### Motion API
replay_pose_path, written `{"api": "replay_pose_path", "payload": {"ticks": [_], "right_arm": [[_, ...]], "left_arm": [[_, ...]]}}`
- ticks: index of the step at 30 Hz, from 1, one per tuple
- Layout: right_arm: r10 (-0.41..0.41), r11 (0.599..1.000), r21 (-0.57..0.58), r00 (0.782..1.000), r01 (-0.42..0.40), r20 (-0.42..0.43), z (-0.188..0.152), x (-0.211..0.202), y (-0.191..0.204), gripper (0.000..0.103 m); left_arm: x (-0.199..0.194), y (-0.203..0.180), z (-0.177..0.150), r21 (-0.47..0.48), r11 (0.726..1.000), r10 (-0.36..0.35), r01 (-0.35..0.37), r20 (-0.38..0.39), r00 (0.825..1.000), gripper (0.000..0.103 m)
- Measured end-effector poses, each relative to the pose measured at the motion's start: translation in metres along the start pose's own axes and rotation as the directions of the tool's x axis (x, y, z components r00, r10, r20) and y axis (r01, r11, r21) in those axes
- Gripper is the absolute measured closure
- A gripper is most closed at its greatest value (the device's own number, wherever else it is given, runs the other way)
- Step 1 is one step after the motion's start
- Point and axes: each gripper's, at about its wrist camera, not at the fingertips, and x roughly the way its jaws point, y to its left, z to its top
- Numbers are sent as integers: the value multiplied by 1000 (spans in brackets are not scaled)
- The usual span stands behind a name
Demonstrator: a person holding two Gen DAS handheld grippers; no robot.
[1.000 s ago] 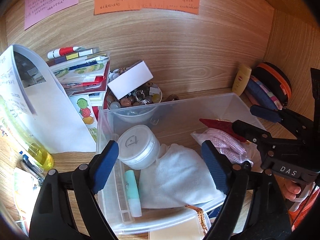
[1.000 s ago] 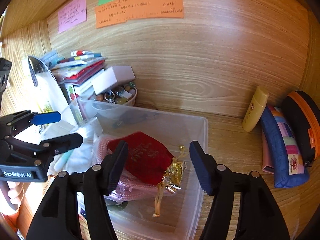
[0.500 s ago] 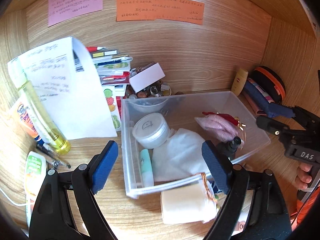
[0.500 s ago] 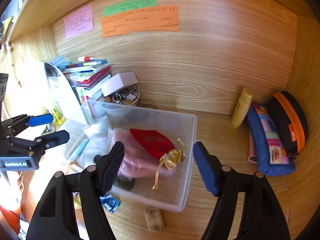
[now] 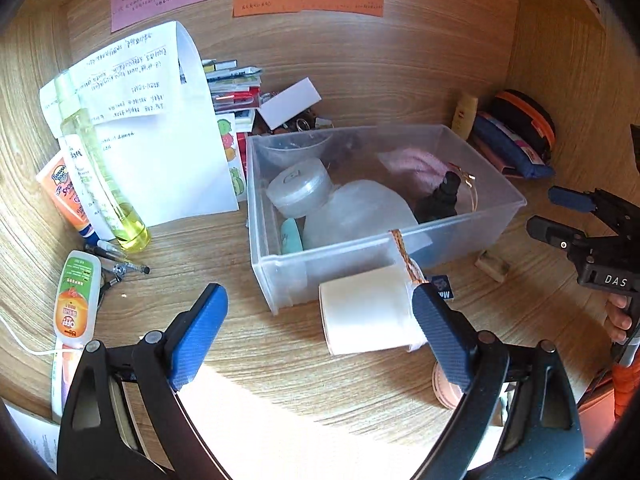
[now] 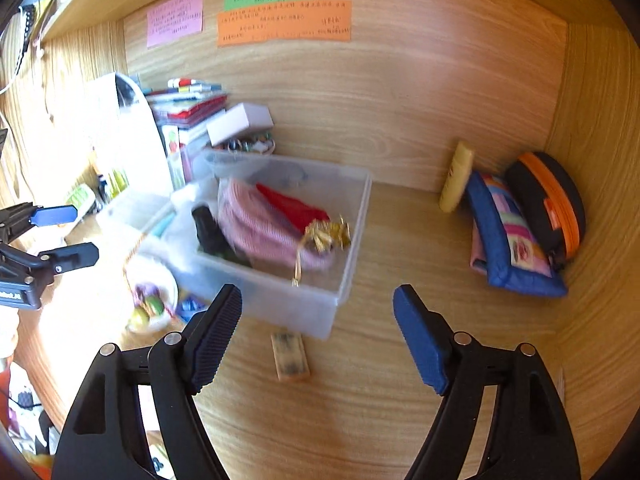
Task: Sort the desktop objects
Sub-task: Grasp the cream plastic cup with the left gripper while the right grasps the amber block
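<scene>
A clear plastic bin [image 5: 384,240] stands mid-desk holding a round white jar [image 5: 298,188], a white cloth [image 5: 356,212], a pink pouch [image 6: 260,232], a red pouch [image 6: 296,208] and a small black bottle [image 6: 208,228]. A white roll [image 5: 364,312] lies in front of the bin, and a small wooden block [image 6: 290,356] lies off its front corner. My left gripper [image 5: 320,328] hovers short of the roll with its jaws opening and nothing gripped. My right gripper [image 6: 318,320] hangs above the block, jaws also opening and empty.
Left of the bin are a curled paper sheet [image 5: 160,128], a yellow bottle [image 5: 100,168], an orange tube [image 5: 66,196], a spray bottle [image 5: 76,300] and pens. Books and a trinket bowl [image 6: 244,146] sit behind it. Pencil cases [image 6: 516,236] lean in the right corner.
Both grippers have drawn back from over the bin toward the desk's front, and their jaws stand wider. The roll and the block have come into view.
</scene>
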Motion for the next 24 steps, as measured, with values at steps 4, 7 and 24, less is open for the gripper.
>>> {"api": "replay_pose_path", "payload": {"ticks": [4,7,24], "right_arm": [[-5,1000,-16,999,4,-42,-13,6,0,27],[-1,1000,-17,997,0,-71,-22,11,0,27],[71,996,-36,985,-77,-157,-36,35,7,28]], "left_arm": [[9,-8,-10,21,1000,-8,8,-39,999,9],[13,-12,-13,21,999,-24,25,-47,999,9],[29,-17,-10,-37,991,-131,129,-65,989,7]]}}
